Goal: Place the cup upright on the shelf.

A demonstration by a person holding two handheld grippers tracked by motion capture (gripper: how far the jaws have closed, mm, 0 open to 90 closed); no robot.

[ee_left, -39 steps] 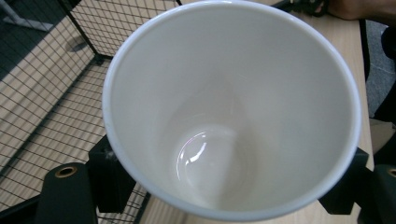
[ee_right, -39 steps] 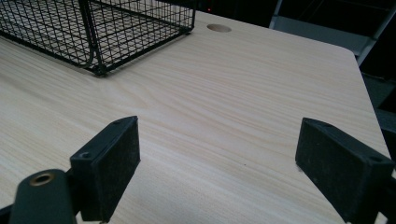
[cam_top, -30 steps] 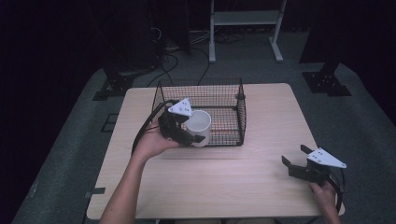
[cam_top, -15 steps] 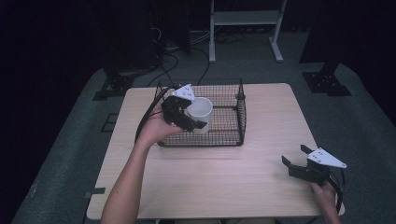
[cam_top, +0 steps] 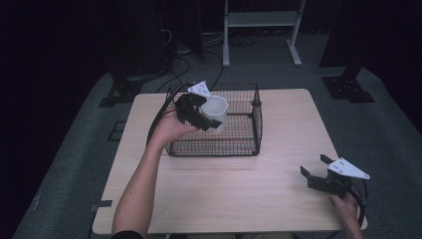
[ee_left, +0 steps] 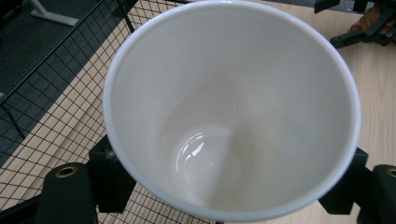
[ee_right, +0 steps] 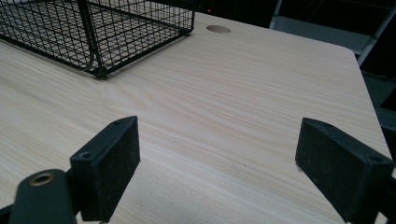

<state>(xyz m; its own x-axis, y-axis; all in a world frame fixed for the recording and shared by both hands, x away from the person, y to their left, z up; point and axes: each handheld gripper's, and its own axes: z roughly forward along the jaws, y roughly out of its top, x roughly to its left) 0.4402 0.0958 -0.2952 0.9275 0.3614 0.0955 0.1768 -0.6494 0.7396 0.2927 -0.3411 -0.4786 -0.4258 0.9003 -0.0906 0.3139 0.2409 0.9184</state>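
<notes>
The white cup (cam_top: 215, 112) hangs above the left half of the wire basket (cam_top: 249, 144), upper centre of the high view, gripped by its sides in the left tool (cam_top: 201, 113). The right tool (cam_top: 318, 172) rests released on the surface (cam_top: 239, 189) at lower right. Lowering it upright should clear the basket's rim; I'd loosen the grip only once its base sits on the mesh.

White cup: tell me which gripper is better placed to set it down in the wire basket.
Left. The left gripper already grips the white cup over the wire basket; the right gripper sits open, far off.
</notes>
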